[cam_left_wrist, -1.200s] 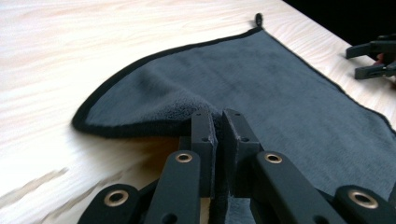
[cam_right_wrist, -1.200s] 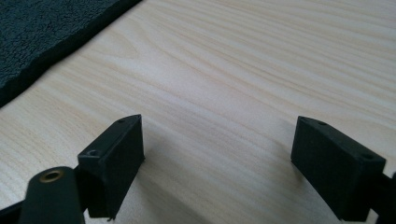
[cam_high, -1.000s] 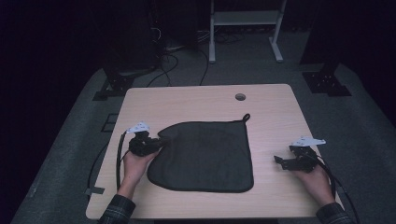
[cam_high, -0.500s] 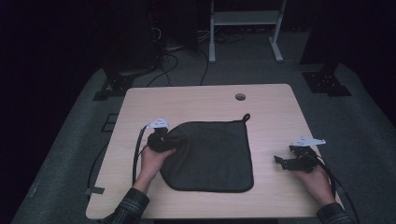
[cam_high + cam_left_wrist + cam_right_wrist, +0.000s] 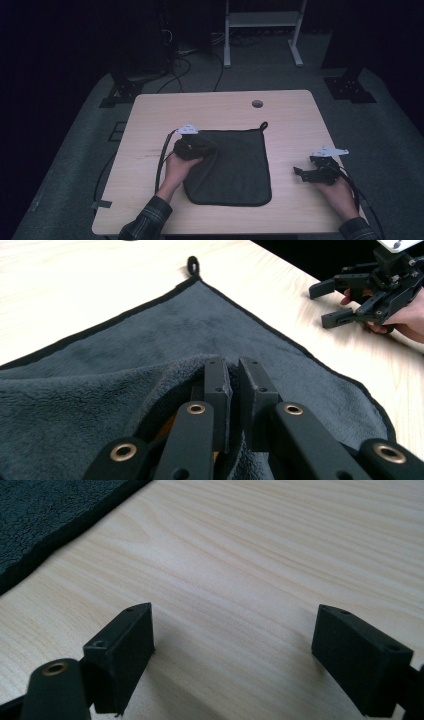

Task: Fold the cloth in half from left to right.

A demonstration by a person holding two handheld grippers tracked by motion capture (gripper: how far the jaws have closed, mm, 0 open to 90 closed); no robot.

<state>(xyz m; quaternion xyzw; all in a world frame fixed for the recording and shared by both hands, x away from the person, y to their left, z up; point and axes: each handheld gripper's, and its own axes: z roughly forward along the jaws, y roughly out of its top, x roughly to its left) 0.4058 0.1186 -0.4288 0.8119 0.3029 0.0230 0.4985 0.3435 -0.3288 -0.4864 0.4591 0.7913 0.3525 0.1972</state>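
Desk (image 5: pixel 150 115): It was a pale wood desk. It lay under both hand-held grippers and carried the cloth.

Cloth (image 5: pixel 240 170): It was a dark grey, fuzzy cloth with a black edge. It lay flat on the desk between the two hand-held grippers. Its near left corner was lifted and folded over onto the rest of the cloth, where the left hand-held gripper had it. Its far right corner ended in a small loop (image 5: pixel 263 125), well apart from the left hand-held gripper.

Left hand-held gripper (image 5: pixel 232 390): Its two black jaws were pressed together on a fold of the cloth. The cloth bunched up all around the jaws. It sat over the left part of the cloth, with the person's left hand (image 5: pixel 176 167) behind it.

Right hand-held gripper (image 5: pixel 232 650): Its jaws stood wide apart with nothing between them, just bare desk below. It was held low over the desk, to the right of the cloth and not touching it. The edge of the cloth lay off to its far left.

Hole (image 5: pixel 257 104): It was a small round hole in the desk, past the loop, far from both hand-held grippers.
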